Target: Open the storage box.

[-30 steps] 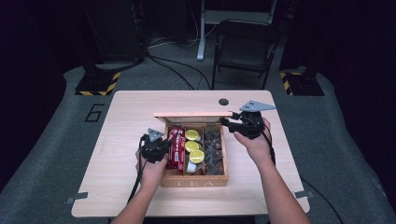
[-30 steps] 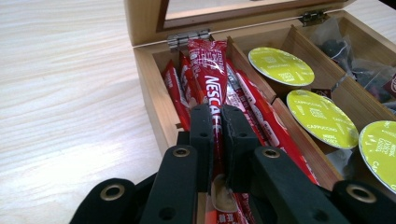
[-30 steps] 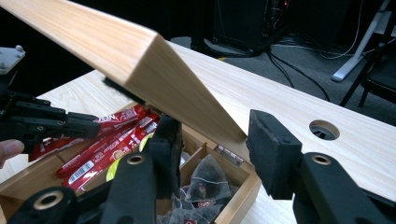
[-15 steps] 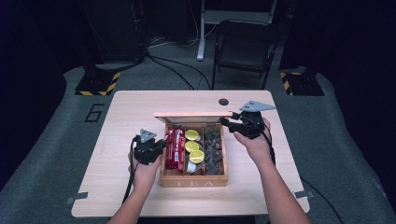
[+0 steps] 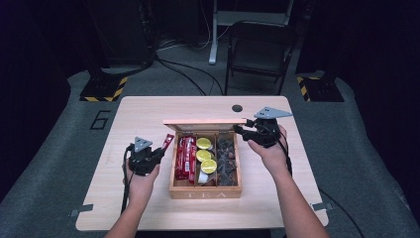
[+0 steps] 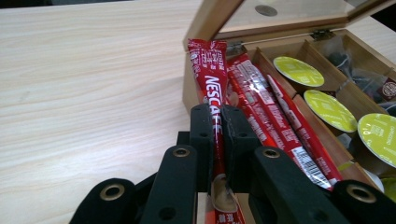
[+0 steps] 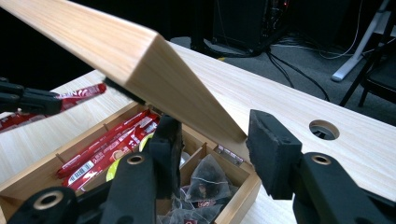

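A wooden tea box (image 5: 205, 192) stands open at the table's middle. Inside lie red Nescafe sticks (image 5: 184, 157), yellow-lidded pods (image 5: 204, 155) and dark tea bags (image 5: 227, 158). My left gripper (image 5: 158, 151) hovers just left of the box, shut on one red stick (image 5: 167, 142) that points up toward the lid. In the left gripper view the stick (image 6: 210, 70) runs between the closed jaws of the left gripper (image 6: 215, 112). My right gripper (image 5: 240, 130) holds the raised lid (image 5: 205, 121) at its right corner. In the right gripper view, the lid (image 7: 116, 42) fills the gap of the right gripper (image 7: 212, 140).
A round cable hole (image 5: 237, 108) sits in the tabletop (image 5: 138, 114) behind the box. Bare wood lies left of the box and along the front edge. A folding chair (image 5: 257, 44) and floor cables stand beyond the table.
My left gripper has drawn leftward away from the box with the red stick in it. The right gripper and the lid have stayed put.
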### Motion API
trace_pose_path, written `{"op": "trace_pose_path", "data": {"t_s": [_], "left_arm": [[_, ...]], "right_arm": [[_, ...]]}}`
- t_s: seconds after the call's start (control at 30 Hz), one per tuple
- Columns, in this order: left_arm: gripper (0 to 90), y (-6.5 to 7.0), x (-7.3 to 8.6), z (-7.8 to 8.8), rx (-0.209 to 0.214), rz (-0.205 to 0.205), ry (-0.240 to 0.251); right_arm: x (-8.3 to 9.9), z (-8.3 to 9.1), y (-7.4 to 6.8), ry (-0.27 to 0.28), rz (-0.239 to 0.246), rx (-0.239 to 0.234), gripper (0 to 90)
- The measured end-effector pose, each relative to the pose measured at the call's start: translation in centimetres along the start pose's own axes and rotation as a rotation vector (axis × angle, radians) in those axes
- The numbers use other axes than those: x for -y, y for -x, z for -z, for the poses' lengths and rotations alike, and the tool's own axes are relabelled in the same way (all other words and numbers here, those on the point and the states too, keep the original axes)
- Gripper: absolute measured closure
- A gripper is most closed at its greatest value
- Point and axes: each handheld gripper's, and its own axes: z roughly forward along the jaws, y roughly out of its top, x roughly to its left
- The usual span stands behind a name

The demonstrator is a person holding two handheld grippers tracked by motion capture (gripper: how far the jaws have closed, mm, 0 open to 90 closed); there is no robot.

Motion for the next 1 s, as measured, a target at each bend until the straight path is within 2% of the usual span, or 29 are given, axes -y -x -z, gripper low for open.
{"op": "trace_pose_path", "data": {"t_s": [0.1, 0.53, 0.7, 0.8, 1.0], "left_arm": [[83.4, -0.6, 0.1, 0.5, -0.008, 0.023, 0.015], [83.4, -2.8, 0.4, 2.7, -0.049, 0.047, 0.037], [83.4, -3.3, 1.0, 3.1, -0.055, 0.058, 0.051], [83.4, -3.6, 1.4, 3.2, -0.056, 0.078, 0.062], [83.4, -4.3, 2.3, 3.0, -0.064, 0.091, 0.056]], "right_arm": [[0.0, 0.0, 0.0, 0.001, -0.001, 0.001, 55.3], [0.0, 0.0, 0.0, 0.000, 0.004, 0.002, 55.3], [0.0, 0.0, -0.1, 0.001, 0.006, 0.004, 55.3], [0.0, 0.0, -0.1, 0.002, 0.007, 0.004, 55.3], [0.0, 0.0, -0.1, 0.002, 0.009, 0.006, 55.4]]}}
